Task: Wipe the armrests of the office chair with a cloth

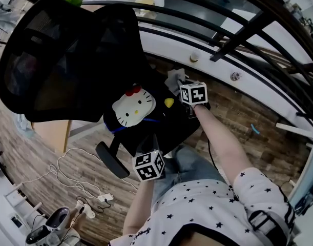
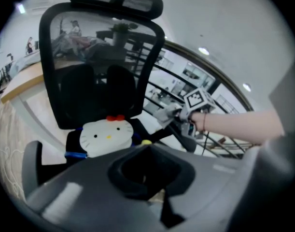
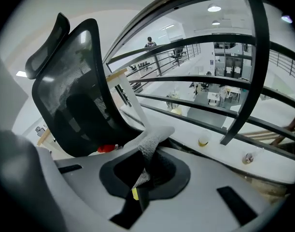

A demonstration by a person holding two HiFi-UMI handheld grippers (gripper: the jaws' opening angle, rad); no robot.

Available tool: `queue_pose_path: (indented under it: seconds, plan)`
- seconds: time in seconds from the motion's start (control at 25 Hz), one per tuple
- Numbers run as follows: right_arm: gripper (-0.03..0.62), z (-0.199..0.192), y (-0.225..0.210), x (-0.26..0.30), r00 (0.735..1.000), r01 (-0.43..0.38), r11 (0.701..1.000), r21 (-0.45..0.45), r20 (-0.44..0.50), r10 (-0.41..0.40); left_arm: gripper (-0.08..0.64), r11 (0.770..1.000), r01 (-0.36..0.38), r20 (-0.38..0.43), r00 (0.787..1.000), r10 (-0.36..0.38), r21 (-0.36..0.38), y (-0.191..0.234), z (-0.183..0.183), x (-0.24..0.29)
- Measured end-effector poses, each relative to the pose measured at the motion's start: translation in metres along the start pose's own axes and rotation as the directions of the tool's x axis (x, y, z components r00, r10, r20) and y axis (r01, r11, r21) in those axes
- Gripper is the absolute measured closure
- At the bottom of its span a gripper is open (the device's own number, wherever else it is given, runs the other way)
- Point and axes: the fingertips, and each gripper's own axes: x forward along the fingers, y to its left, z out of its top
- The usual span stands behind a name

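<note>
While the person leans over the black mesh office chair (image 1: 69, 55), the right claw (image 1: 184, 87) is squeezed shut on a bumpy grey cloth (image 1: 174, 78). The cloth sticks out past the claw, right at the chair's far black armrest (image 2: 186, 141). I cannot tell if it is touching the armrest yet. The left claw (image 1: 148, 155) is down by the near black armrest (image 1: 112, 160). Its two sides look closed together with nothing in them.

Here is what I think could go wrong. Only one end of the cloth is pinched. A hard rub might pull it out, and it would drop to the wooden floor (image 1: 238, 122). The left claw is not holding the chair, so a push on the armrest could make the chair turn or slide away. A wide swing could bump the black metal railing (image 1: 238, 35) just behind the chair. The white cables (image 1: 69, 163) on the floor could catch a foot.

The chair seat holds a white cat-face cushion with a red bow (image 1: 133, 109) and a small yellow thing (image 1: 169, 102) beside it. A knock could tip them off. A small pale cup (image 3: 203, 141) stands on the white ledge (image 3: 219, 153) behind the railing. I cannot see what is inside it.
</note>
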Motion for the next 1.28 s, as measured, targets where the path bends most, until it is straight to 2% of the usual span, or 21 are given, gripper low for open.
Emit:
queue_pose_path:
  seconds: [0.32,0.8,1.28]
  plan:
    - [0.563,-0.003,-0.003,0.007,0.998,0.027,0.998,-0.049,-0.058,-0.029,0.554,1.0,0.005,0.001,1.0,-0.005,0.007,-0.007,0.004,0.005]
    - [0.563,-0.006,-0.004,0.004,0.997,0.035,0.992,-0.117,-0.069,-0.043,0.554,1.0,-0.003,0.009,1.0,0.003,0.013,-0.006,-0.004,-0.005]
    - [0.563,-0.029,-0.019,-0.02,0.995,0.061,0.992,-0.107,-0.071,-0.069,0.554,0.999,0.021,0.019,1.0,-0.022,0.038,-0.021,-0.013,-0.013]
